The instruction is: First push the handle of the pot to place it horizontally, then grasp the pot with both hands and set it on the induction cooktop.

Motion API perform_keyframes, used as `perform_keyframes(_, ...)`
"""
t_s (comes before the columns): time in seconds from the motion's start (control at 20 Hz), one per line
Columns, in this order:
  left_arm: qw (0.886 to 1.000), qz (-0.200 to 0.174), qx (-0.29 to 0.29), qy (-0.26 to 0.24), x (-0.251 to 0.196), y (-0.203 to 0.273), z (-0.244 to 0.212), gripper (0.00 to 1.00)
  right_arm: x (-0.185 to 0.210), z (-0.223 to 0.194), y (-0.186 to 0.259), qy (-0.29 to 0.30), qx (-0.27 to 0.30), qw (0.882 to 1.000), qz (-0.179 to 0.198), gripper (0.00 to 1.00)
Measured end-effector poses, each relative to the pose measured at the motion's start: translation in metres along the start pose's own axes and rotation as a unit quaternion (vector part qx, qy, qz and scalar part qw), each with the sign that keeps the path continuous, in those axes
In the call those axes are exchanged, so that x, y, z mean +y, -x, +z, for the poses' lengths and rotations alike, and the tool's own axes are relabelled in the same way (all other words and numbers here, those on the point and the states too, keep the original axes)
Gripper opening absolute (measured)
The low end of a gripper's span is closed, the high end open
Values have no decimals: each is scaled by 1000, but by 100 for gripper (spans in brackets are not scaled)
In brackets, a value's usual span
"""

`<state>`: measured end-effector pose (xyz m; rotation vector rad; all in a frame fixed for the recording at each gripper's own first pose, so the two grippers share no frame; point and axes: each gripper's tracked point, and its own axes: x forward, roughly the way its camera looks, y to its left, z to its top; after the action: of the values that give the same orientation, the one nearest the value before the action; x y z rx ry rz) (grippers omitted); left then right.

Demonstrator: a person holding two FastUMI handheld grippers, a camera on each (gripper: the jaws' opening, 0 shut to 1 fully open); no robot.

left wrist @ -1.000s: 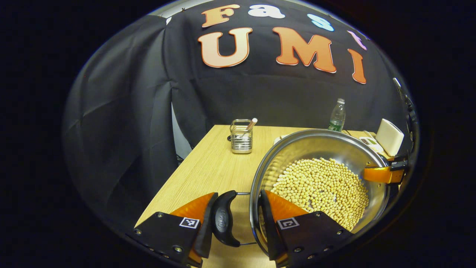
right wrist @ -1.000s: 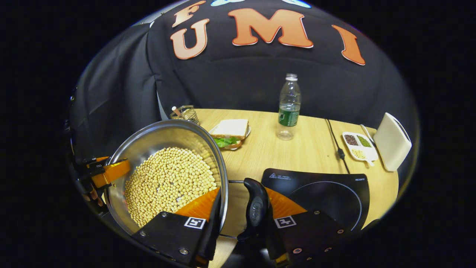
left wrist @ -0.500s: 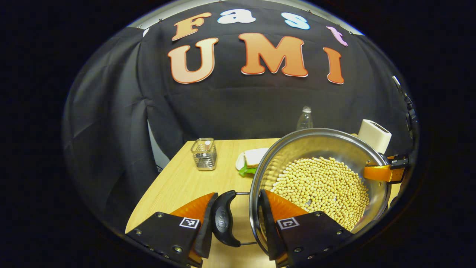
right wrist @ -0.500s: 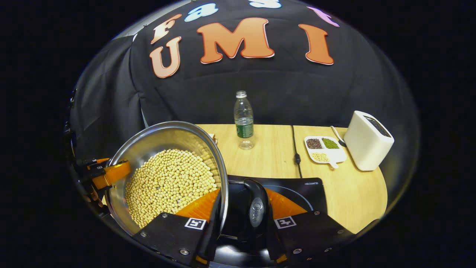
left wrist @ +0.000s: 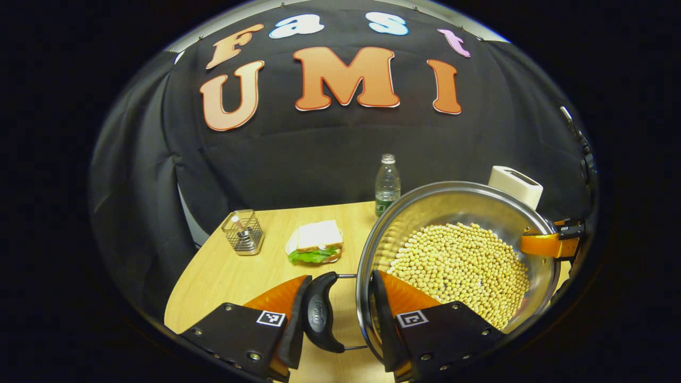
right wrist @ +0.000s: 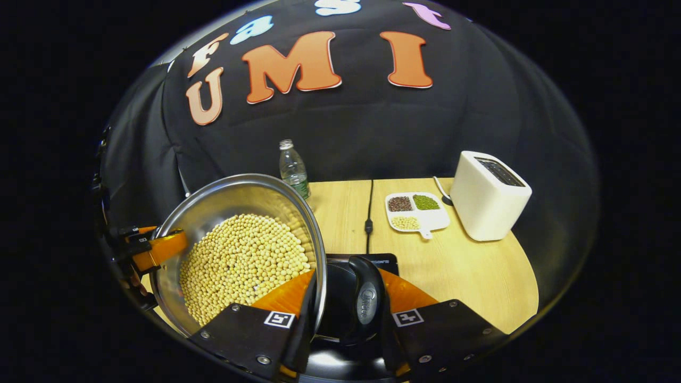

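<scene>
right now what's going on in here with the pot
A person holds a pot of beans with two grippers, one on each side handle. The left gripper and right gripper each clamp a handle against the pot wall. The black cooktop lies just under the right side; the pot looks not yet set down.

Bare table lies right of the cooktop; toaster and dish stand behind.

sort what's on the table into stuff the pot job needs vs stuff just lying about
Job: pot of beans, its handles, induction cooktop, left tongs, right tongs.

Lying about: bottle, toaster, sandwich, wire basket, divided dish.
</scene>
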<state>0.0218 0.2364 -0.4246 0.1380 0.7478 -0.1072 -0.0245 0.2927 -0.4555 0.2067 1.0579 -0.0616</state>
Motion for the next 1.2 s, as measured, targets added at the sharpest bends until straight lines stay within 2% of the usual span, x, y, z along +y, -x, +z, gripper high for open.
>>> perform_keyframes(0.3, 1000, -14, 9, -6, -1, -4, 3, 60, -1, -3, 3, -9, 10, 1000, -11, 52)
perform_keyframes(0.35, 1000, -16, 11, -6, -1, -5, 3, 60, 0, -4, 4, -10, 13, 1000, -12, 48)
perform_keyframes(0.4, 1000, -17, 15, -6, -1, -5, 4, 60, -1, -4, 6, -10, 16, 1000, -13, 52)
perform_keyframes(0.65, 999, -24, 32, -7, -12, 1, 4, 60, -1, -5, 7, -14, 34, 999, -17, 53)
perform_keyframes(1.2, 998, -29, 48, -9, 6, -4, 9, 60, -1, -3, 0, -27, 53, 998, -10, 53)
